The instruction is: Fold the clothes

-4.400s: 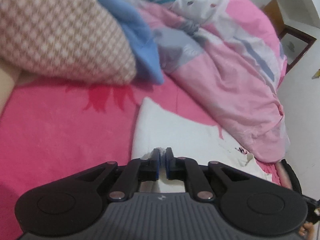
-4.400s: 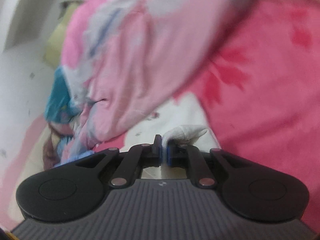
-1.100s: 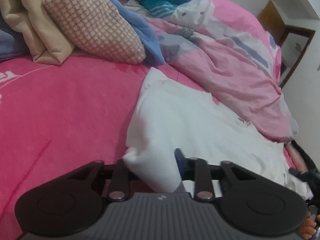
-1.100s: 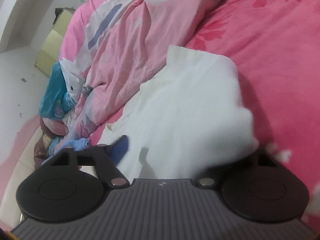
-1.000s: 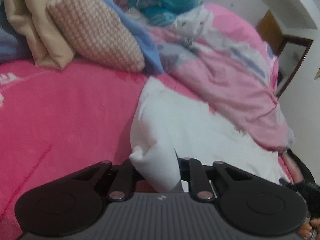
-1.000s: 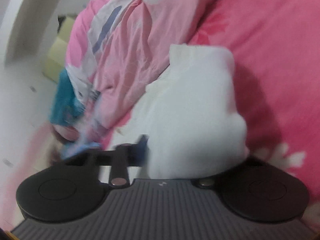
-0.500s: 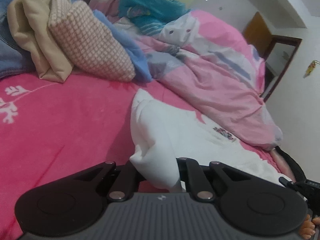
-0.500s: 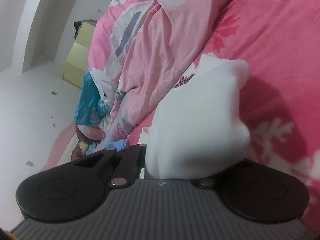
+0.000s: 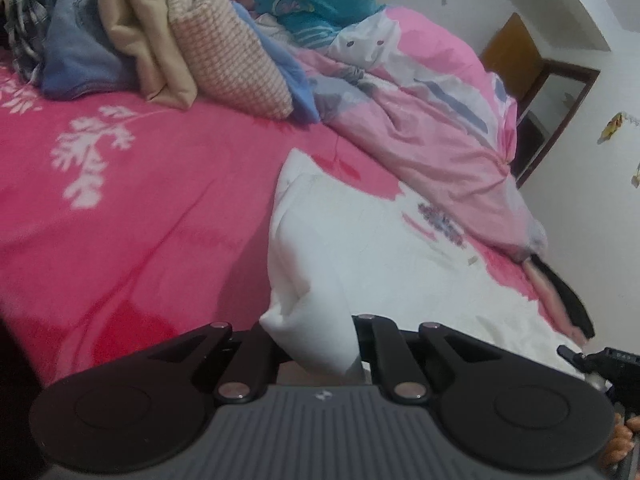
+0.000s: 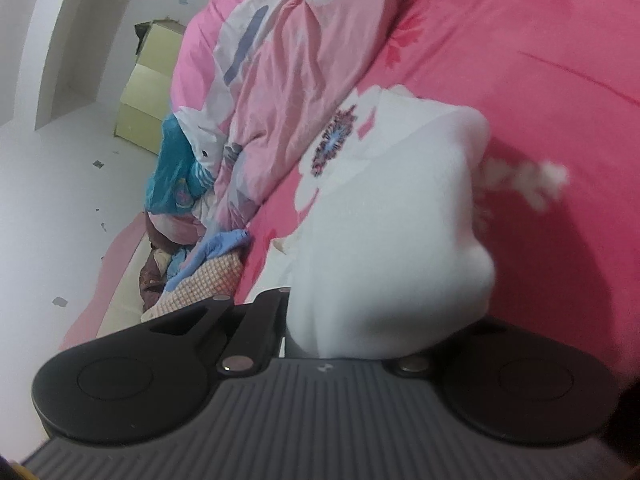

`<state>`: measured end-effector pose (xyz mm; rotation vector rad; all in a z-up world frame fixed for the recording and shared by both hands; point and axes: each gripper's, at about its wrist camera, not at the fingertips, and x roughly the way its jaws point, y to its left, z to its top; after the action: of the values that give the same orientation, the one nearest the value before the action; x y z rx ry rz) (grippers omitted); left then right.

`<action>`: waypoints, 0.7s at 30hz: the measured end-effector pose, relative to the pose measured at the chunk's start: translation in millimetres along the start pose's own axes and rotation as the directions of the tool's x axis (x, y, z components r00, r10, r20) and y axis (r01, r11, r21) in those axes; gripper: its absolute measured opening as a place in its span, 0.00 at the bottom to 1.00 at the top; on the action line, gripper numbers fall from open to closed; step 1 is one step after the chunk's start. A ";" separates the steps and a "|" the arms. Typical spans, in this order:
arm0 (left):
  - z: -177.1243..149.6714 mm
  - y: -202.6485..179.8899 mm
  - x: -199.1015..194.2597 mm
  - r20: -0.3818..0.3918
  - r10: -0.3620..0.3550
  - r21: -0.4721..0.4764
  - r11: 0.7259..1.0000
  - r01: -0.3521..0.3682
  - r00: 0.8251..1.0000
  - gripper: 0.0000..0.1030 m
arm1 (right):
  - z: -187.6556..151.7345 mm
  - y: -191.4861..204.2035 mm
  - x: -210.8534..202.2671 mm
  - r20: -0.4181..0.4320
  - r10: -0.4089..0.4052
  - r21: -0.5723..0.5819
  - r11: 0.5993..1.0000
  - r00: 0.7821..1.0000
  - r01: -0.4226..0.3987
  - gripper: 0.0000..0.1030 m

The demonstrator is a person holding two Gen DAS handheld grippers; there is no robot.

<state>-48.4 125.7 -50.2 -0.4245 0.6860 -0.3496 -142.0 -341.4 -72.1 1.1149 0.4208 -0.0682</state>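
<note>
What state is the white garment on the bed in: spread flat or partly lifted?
Partly lifted. The white garment is bunched up at its near edge in both the left gripper and the right gripper, while its far part lies on the bed.

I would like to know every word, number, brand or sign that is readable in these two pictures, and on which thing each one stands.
No text is readable in either view.
Small pale logo mark on the left tongs' grey body: a symbol only, no letters.
The same mark on the right tongs: no letters.
Dark print on the white garment: a pattern; any lettering is too blurred to read.
</note>
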 end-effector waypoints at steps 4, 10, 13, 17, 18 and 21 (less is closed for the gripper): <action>-3.0 8.1 8.2 -0.036 0.007 -0.001 1.000 -0.007 0.999 0.10 | 1.6 -26.4 0.6 -0.047 0.003 0.118 0.993 0.999 0.002 0.12; -4.9 19.3 6.7 -0.061 -0.015 0.012 1.000 0.016 0.998 0.26 | 2.6 -62.9 -28.8 -0.057 -0.006 0.276 0.961 0.998 0.022 0.21; -4.7 26.8 3.6 -0.074 -0.034 0.020 0.999 0.036 0.997 0.31 | 0.1 -71.5 -46.9 -0.042 -0.020 0.298 0.954 0.999 0.031 0.28; -4.9 26.9 -2.4 -0.067 -0.011 0.064 0.998 0.015 0.998 0.34 | -1.5 -80.5 -68.9 -0.009 -0.044 0.315 0.948 0.999 0.045 0.35; -5.1 27.3 -4.0 -0.065 -0.003 0.073 0.997 0.008 0.998 0.34 | -0.2 -83.3 -75.1 0.008 -0.057 0.318 0.947 0.998 0.052 0.38; -4.6 33.1 -8.3 -0.061 0.004 0.059 0.998 0.000 0.998 0.34 | 4.4 -94.2 -102.1 0.080 -0.111 0.338 0.938 0.991 0.078 0.39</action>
<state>-51.8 156.5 -65.0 -0.3579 0.7334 -0.3812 -259.1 -403.3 -114.2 1.4196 0.3828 -0.2871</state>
